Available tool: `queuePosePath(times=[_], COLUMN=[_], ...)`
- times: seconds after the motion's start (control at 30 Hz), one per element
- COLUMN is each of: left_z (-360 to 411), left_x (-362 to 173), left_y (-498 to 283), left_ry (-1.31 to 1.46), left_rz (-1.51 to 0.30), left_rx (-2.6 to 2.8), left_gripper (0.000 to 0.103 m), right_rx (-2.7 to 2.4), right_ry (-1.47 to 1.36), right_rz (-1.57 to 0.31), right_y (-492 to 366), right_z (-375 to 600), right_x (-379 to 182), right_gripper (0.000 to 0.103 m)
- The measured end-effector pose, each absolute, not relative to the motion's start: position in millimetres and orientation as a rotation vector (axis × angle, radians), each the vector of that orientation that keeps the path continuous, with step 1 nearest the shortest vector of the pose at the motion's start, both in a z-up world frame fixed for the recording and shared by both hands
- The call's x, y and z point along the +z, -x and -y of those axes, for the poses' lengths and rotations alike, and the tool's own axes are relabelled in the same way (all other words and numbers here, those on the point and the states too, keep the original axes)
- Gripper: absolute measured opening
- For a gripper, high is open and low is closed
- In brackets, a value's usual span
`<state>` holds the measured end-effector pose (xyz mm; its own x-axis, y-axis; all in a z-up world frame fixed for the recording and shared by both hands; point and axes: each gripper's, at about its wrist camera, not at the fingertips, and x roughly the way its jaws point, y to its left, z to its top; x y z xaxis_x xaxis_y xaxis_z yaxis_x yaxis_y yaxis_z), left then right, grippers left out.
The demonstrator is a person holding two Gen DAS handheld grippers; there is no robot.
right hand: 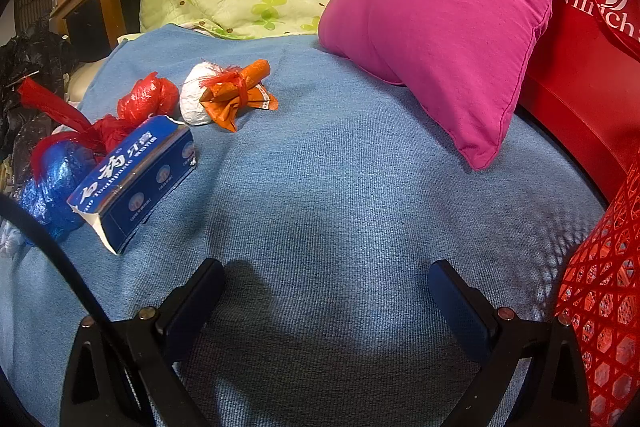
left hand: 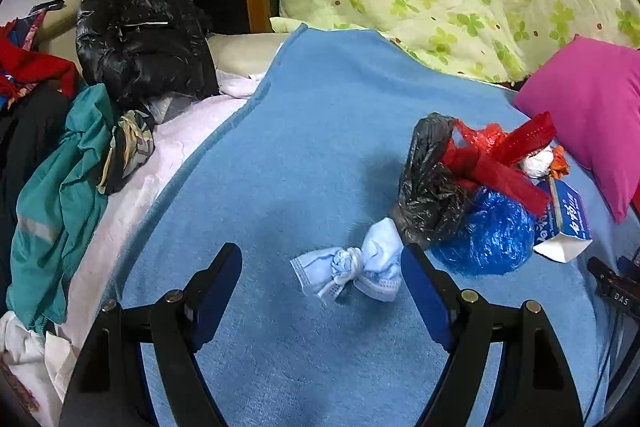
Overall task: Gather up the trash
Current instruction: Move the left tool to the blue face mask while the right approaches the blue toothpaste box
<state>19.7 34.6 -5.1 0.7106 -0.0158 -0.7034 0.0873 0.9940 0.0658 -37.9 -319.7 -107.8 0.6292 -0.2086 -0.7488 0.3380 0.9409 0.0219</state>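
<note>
Trash on the blue blanket [left hand: 320, 147]
Left gripper [left hand: 322, 259] spread wide around the knotted mask [left hand: 352, 271]; right gripper [right hand: 326, 277] released, holding nothing

The blue toothpaste box [right hand: 134, 183] at about nine o'clock in the right wrist view carries large white Chinese characters along its top face, with a line of small Latin lettering beneath them that looks like "Toothpaste" but is too small to read surely; round emblems sit on its dark side panel. The same box [left hand: 566, 217] appears at three o'clock in the left wrist view. The red bag [right hand: 592, 39] at two o'clock bears white lettering, "Nil…ch", partly cut off, with a small leaf logo above. A black device [left hand: 618, 293] at four o'clock in the left view shows "DAS".
</note>
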Motion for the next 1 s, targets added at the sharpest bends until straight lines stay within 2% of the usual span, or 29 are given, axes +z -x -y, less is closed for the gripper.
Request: queuePosePath(times=[0.47, 1.0], left_z=[-22, -55], left_x=[-3, -7], left_y=[-15, -19], left_ry=[-0.155, -0.082], left_rz=[-0.715, -0.765], left_rx=[-0.039, 0.037], left_gripper=[0.082, 0.082], right_rx=[-0.318, -0.317], right_ry=[-0.163, -0.162], right_rz=[-0.83, -0.829], right_y=[38, 36], right_z=[321, 321], right_x=[-109, -109], right_gripper=[0.103, 0.103])
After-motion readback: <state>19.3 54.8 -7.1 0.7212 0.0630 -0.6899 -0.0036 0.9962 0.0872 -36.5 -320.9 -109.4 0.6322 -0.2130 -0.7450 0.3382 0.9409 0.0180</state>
